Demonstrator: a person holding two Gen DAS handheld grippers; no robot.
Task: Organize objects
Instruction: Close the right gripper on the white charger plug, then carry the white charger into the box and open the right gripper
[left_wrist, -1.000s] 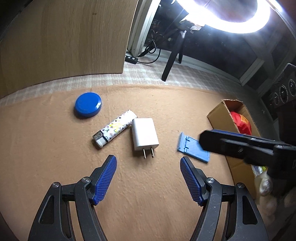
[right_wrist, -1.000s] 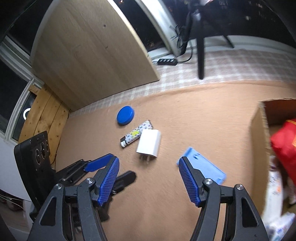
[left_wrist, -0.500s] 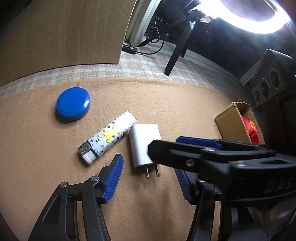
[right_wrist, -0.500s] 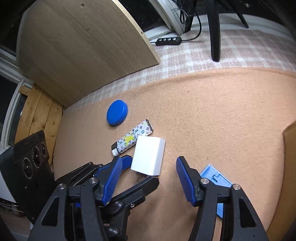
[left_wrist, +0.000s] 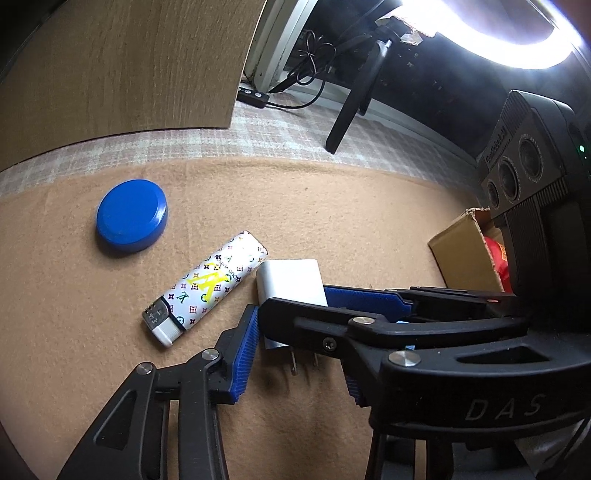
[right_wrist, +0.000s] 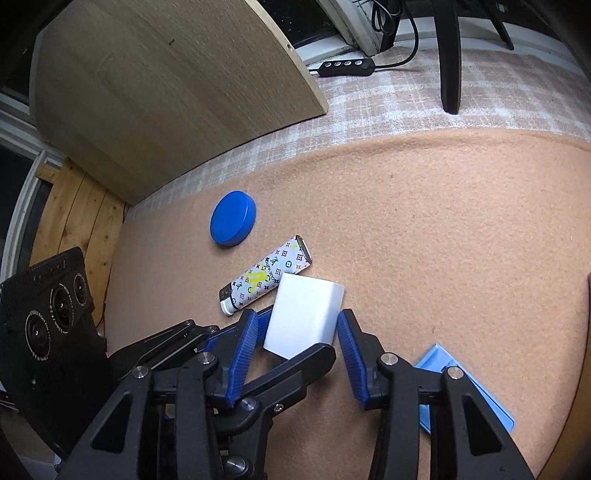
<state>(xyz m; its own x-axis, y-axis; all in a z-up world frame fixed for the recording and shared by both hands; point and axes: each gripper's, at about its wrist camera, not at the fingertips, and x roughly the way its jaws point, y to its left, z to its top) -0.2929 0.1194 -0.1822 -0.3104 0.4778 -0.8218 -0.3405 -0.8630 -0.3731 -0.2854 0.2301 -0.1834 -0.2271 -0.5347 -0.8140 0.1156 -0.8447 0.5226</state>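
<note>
On tan mat: white charger (right_wrist: 303, 315), prongs toward cameras.
Left gripper (left_wrist: 295, 360): jaws closing around charger, contact unclear.
Right gripper (right_wrist: 295, 352): likewise.

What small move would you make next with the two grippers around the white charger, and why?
Probably finish closing the right gripper on the white charger. Both pairs of jaws have just been closing with it between them, yet small gaps remain beside its sides, and the left gripper crowds the same spot.
</note>
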